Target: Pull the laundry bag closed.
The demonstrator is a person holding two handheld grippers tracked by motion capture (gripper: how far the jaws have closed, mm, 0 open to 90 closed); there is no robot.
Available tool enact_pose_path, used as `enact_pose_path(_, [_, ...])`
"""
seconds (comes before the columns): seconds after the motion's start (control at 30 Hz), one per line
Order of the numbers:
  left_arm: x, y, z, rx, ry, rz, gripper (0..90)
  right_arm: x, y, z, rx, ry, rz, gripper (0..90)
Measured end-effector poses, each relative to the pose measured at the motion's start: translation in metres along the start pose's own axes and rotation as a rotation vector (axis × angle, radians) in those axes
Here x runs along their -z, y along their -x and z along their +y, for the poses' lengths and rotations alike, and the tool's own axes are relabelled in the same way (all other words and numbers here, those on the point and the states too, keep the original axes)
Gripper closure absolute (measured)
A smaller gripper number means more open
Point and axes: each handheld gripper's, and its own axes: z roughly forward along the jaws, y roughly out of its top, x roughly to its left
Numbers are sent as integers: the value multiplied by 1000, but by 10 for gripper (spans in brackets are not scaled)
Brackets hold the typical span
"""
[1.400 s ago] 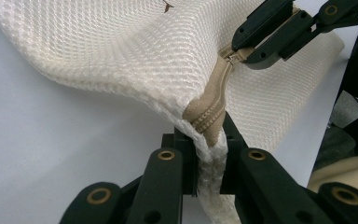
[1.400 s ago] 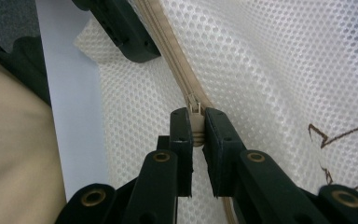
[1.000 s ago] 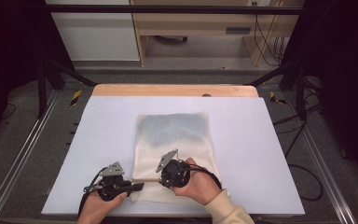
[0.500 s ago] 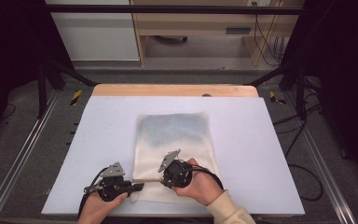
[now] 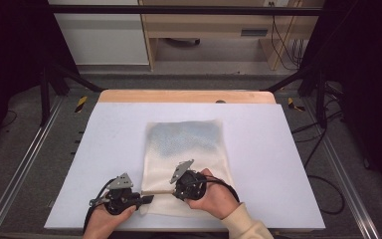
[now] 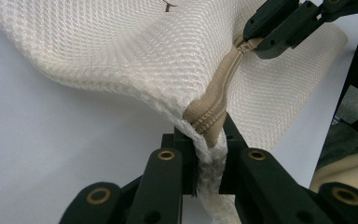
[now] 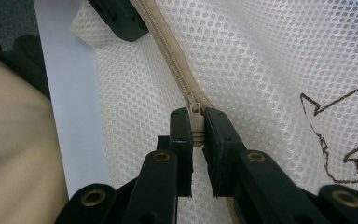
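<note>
We had the left gripper point(image 6: 209, 158) clamped on the mesh laundry bag point(image 5: 186, 149) corner and the right gripper point(image 7: 196, 135) pinching the zipper pull point(image 7: 195, 116) between its fingers; a skewed tug could have slipped it.

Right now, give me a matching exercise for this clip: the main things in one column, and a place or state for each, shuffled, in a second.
Things:
1. left gripper
2. right gripper
3. mesh bag
4. table

States:
A. lies flat, white, under everything
B. shut on the zipper pull
C. cream, with a beige zipper along its near edge
D. shut on the bag's corner at the zipper's end

Pairs: 1-D, 2-B, 3-C, 4-A
</note>
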Motion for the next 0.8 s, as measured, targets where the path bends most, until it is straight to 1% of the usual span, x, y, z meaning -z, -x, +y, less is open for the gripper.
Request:
enact_pose_path(0.17, [0, 0, 0, -5, -2, 1, 823, 2, 0, -1, -4, 4, 7, 823])
enact_pose_path(0.23, [0, 0, 0, -2, 0, 1, 823, 3, 1, -3, -5, -3, -2, 822])
enact_pose_path(0.43, [1, 1, 0, -5, 1, 3, 822, 8, 2, -10, -19, 5, -9, 822])
enact_pose_path(0.5, [1, 2, 0, -7, 2, 1, 822, 8, 2, -11, -26, 6, -10, 822])
enact_pose_path(0.57, [1, 2, 0, -6, 2, 1, 822, 9, 2, -11, -18, 10, -9, 822])
enact_pose_path(0.73, [0, 2, 0, -11, 3, -2, 822, 11, 3, -13, -22, 14, -8, 822])
enact_pose_path(0.8, [0, 2, 0, -12, 2, -2, 822, 11, 4, -14, -30, 20, -8, 822])
